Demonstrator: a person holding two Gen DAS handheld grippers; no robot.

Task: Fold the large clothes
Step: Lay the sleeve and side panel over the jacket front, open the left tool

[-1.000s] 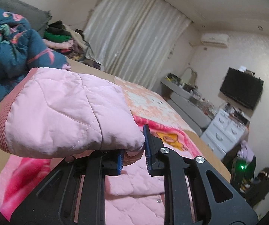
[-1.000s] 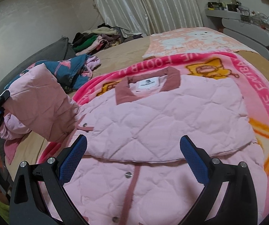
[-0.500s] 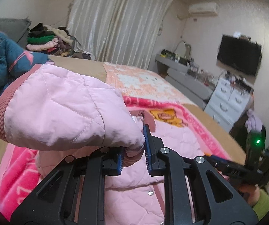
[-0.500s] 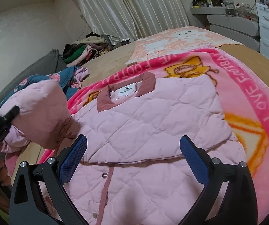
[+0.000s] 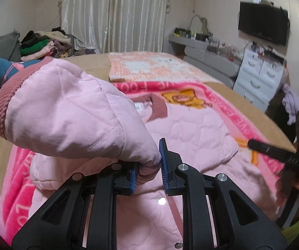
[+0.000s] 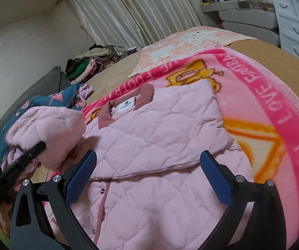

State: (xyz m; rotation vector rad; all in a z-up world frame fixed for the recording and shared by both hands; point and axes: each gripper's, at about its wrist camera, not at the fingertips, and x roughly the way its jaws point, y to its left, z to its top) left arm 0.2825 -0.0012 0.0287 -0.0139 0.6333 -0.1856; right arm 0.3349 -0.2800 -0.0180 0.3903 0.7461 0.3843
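a pale pink quilted jacket (image 6: 162, 137) with a dusty-rose collar lies front-up on the pink blanket (image 6: 274, 112), one sleeve already folded across its chest. the left gripper (image 5: 148, 166) pinches the other sleeve (image 5: 66, 112), held raised at the jacket's left; the right gripper (image 6: 147, 177) hangs spread wide over the near hem.

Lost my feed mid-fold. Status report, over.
Left gripper shut on pink jacket sleeve, held above jacket body. Right gripper open, empty, over jacket. Nothing blocking the fold; blanket underneath.
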